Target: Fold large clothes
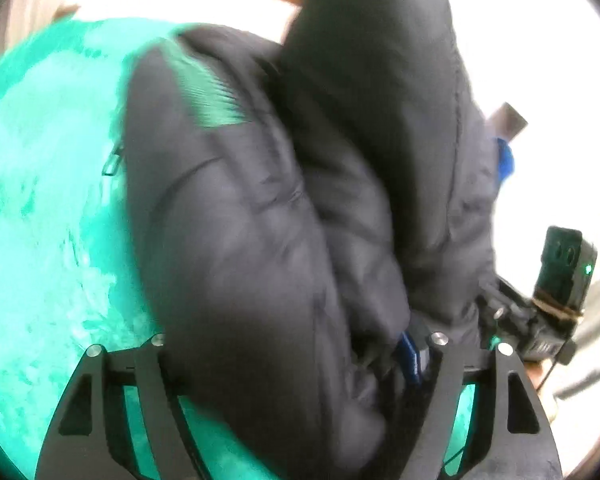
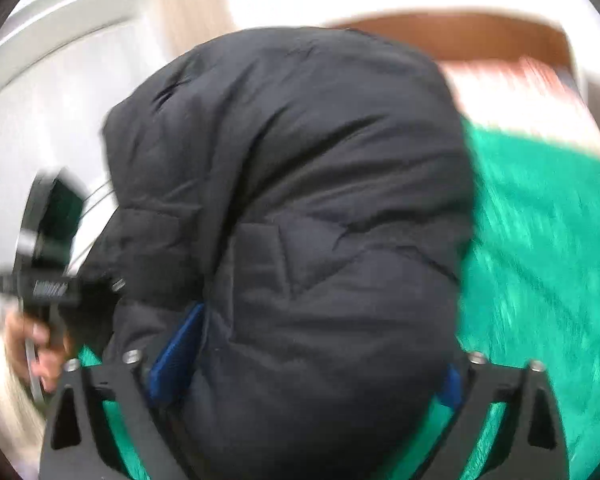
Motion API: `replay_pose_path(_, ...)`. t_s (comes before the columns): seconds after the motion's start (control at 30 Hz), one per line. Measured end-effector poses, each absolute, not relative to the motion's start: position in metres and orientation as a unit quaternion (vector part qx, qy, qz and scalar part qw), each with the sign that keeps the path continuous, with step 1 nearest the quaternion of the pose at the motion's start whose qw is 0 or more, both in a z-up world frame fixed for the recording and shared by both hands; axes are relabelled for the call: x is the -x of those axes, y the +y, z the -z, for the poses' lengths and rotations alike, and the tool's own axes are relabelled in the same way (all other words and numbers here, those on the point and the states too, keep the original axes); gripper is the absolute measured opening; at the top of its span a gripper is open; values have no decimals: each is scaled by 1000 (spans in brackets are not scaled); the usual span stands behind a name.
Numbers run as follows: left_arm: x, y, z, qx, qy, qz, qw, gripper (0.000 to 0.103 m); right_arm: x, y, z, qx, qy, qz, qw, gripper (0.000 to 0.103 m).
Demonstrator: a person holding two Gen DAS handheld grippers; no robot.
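Both grippers are clamped on thick bunches of the jacket (image 1: 260,220) — the left gripper (image 1: 296,356) with padding bulging ahead of its fingers, the right gripper (image 2: 300,372) likewise, the bulk mounded ahead of it. The green cloth (image 1: 40,200) lies below and beside both. Heavy blur suggests a fast carry. Best to move both together, level, and lay the fold down flat before letting go — puffy fabric springs back.

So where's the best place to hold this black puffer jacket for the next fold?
Probably the edges, not the padded middle. The black puffer jacket bulges thick between both the left gripper and right gripper; a flatter hem or cuff, approached from the side over the green surface, should slip less. Motion blur hides the seams.
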State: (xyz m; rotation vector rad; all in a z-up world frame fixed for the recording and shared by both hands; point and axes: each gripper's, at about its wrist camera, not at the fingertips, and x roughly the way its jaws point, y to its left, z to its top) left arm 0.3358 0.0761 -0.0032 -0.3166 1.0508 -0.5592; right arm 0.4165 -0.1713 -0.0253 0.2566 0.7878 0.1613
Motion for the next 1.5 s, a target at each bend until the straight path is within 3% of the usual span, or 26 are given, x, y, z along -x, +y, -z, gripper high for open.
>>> replay_pose_path(0.1,-327,83,22,165,496,247,816,77,-402,-191,46,-157,386,-62,907,101)
replay_pose_path(0.23,-289,100,-7,135,443,259,848,79,-375,-198,35,-131,363,-49,921,101)
replay_pose_path(0.4,-189,98,-68,19,315,200,928,100,-272,-183,-3,-85,252,6,964,102)
replay_pose_path(0.53,-127,86,-84,-74,199,143,967,103,-187,-171,-21,-85,160,42,983,103)
replay_pose_path(0.6,-99,77,-81,-99,182,131,970,103,-152,-170,-26,-79,132,53,987,103)
replay_pose_path(0.77,-38,53,-73,-111,176,95,973,103,-124,-168,-13,-54,219,47,973,103)
replay_pose_path(0.93,-10,41,-64,-89,228,107,964,103,-62,-164,-24,-59,161,79,982,103)
replay_pose_path(1.5,37,-7,-70,-123,310,114,936,103,-29,-129,-21,-38,290,91,952,103)
